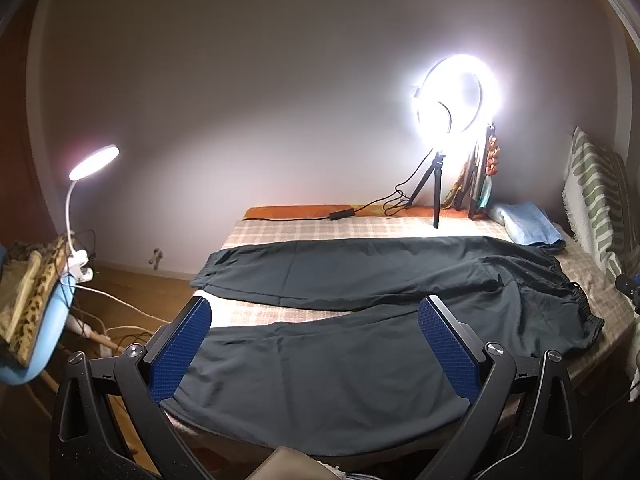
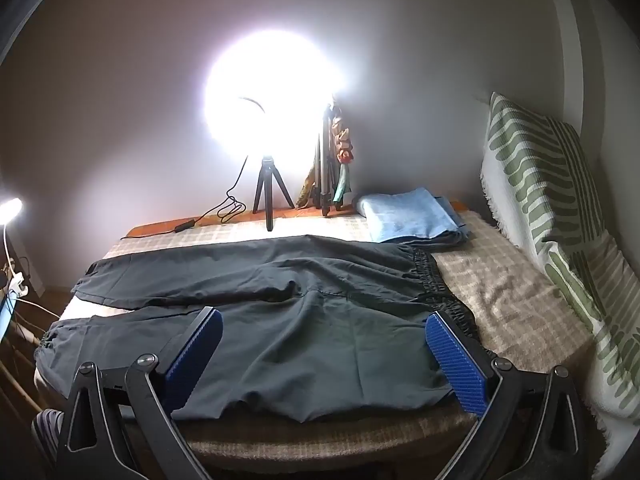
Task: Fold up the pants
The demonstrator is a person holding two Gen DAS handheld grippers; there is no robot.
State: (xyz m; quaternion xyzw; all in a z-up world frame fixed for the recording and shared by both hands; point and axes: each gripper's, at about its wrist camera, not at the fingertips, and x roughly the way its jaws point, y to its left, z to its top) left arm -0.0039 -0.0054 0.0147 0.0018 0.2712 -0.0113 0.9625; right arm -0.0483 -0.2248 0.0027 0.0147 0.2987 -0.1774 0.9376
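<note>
Dark grey pants point(image 1: 360, 276) lie spread flat on a bed with a checked cover point(image 1: 320, 232), legs apart and pointing left, elastic waistband at the right. My left gripper point(image 1: 316, 312) is open and empty, above the near leg. In the right wrist view the pants point(image 2: 280, 304) fill the middle, with the waistband point(image 2: 436, 280) at the right. My right gripper point(image 2: 324, 324) is open and empty, above the seat and hip area near the waistband.
A lit ring light on a small tripod point(image 1: 438, 184) stands at the bed's far edge with its cable and a second tripod point(image 2: 326, 176). Folded blue cloth point(image 2: 408, 216) lies beyond the waistband. A green-striped cushion point(image 2: 552, 208) leans at the right. A clip lamp point(image 1: 94, 162) stands left.
</note>
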